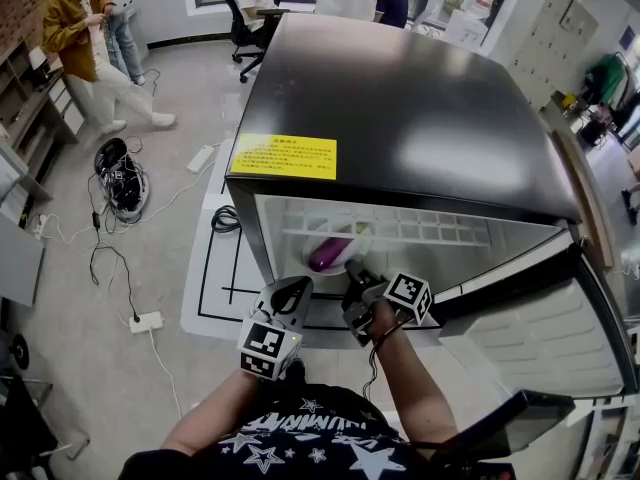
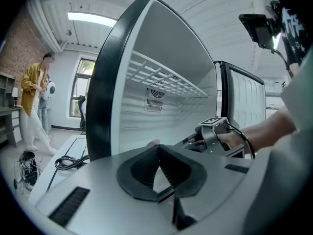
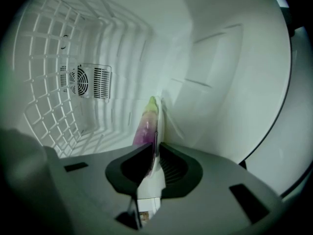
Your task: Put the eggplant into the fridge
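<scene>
We face the fridge (image 1: 400,118), a boxy cabinet with a glossy black top and a yellow label (image 1: 284,156) near its front edge. Its door (image 1: 545,343), lined in ribbed white plastic, stands swung wide to the right, leaving the mouth open. Inside, the walls are smooth and white, a white wire shelf (image 3: 44,77) spans the upper part, and a slotted fan vent (image 3: 88,82) sits on the back wall, with free room all around. The eggplant (image 3: 146,126) is slim and purple with a green tip. It lies inside the compartment, its near end clamped between the ridged black fingers of the right gripper (image 3: 155,150). The left gripper (image 2: 157,154) hangs just outside the fridge's front edge — fingers together at the tips, nothing between them.
</scene>
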Tool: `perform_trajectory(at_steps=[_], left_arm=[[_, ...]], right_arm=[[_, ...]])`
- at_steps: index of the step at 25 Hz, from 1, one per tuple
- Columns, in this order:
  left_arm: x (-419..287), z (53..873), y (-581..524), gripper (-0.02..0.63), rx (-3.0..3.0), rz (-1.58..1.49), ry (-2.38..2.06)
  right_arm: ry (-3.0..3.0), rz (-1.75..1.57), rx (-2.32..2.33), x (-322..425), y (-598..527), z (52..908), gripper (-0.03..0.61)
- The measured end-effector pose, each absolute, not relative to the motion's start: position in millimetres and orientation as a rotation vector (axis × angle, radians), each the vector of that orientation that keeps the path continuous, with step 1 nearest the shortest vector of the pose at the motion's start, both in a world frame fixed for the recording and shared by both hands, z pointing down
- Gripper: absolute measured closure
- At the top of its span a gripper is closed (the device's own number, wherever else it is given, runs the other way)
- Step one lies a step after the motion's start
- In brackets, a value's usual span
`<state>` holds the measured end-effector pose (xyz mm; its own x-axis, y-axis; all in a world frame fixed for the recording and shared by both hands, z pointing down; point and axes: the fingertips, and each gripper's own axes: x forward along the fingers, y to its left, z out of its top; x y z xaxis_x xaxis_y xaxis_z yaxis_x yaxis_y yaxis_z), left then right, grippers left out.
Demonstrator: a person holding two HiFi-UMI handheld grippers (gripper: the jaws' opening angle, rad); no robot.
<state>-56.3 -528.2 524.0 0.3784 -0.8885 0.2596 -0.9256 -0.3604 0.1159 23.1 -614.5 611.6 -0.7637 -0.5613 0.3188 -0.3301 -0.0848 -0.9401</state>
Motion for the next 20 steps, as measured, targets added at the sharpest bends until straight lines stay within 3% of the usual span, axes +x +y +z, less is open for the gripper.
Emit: perform_trajectory(at_steps=[2, 4, 20], left_arm=[[-56, 525, -527, 0.604, 2.395, 0.221, -1.614], [-57, 524, -526, 0.604, 2.393, 0.221, -1.619], [-61, 523, -518, 0.604, 2.373, 0.2, -1.648]], right_arm=[[2.003, -1.955, -0.97, 21, -615, 609, 0.541], [2.007, -1.963, -0.95, 19, -614, 608, 0.489], [2.03, -1.98, -0.995, 23, -602, 609, 0.457]])
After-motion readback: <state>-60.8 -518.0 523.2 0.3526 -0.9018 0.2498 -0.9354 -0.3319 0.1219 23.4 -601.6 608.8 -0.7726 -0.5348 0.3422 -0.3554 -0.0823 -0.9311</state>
